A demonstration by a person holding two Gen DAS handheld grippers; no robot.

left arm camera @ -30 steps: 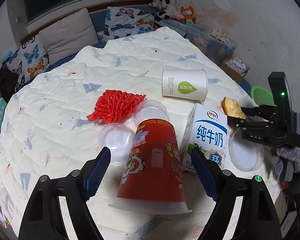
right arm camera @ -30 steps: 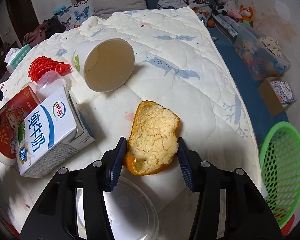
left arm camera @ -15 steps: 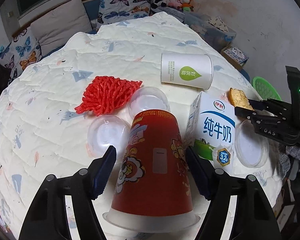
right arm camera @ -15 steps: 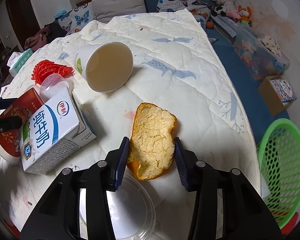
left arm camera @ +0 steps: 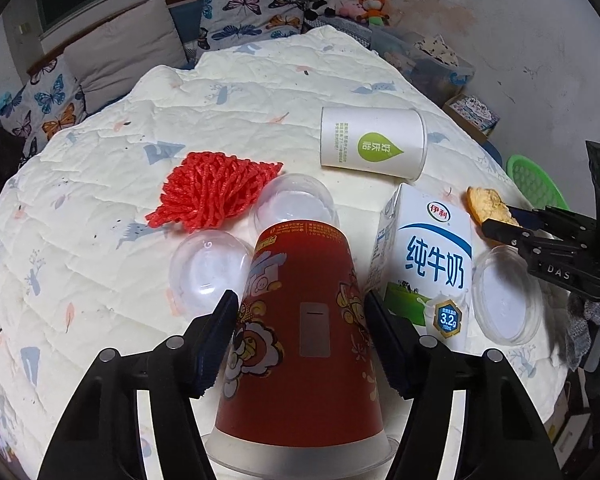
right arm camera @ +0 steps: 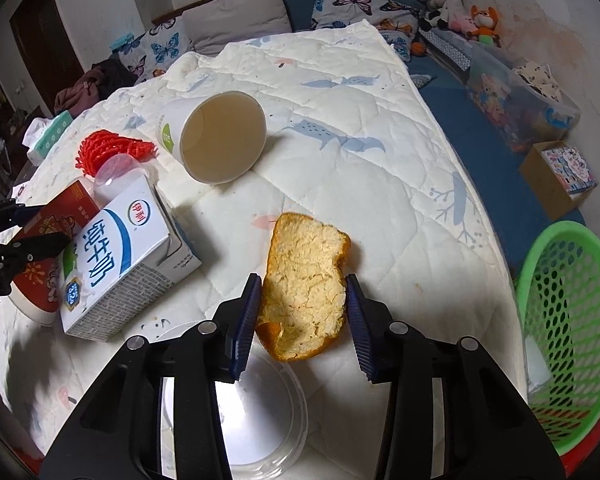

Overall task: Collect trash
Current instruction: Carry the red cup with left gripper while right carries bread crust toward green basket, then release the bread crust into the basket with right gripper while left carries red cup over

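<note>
While both claws sit low over the quilted bed cover (left arm camera: pixel 260 92), each straddles a piece of trash. Left gripper (left arm camera: pixel 298 336): fingers spread on either side of the red cup (left arm camera: pixel 300 344), which lies on its side with its wide white rim toward the camera; pads right at the cup walls, firm contact cannot be confirmed, so grasp state unclear. Right gripper (right arm camera: pixel 302 320): fingers either side of the orange peel (right arm camera: pixel 306 284), pith side up, flat on the cover; left pad looks to touch the peel edge, right pad just beside it, whether it clamps I cannot tell.

Milk carton (left arm camera: pixel 428 264) lies just right of the red cup, between cup and peel. White paper cup (left arm camera: pixel 372 144) on its side farther back, mouth pointing right. Red foam net (left arm camera: pixel 216 192) lies left of it. Two clear plastic domes (left arm camera: pixel 208 268) sit by the red cup's base, one touching the net. Clear round lid (left arm camera: pixel 508 296) lies under the right gripper's body. Green basket (right arm camera: pixel 572 300) stands on the floor off the bed's right edge, well apart from the peel.
</note>
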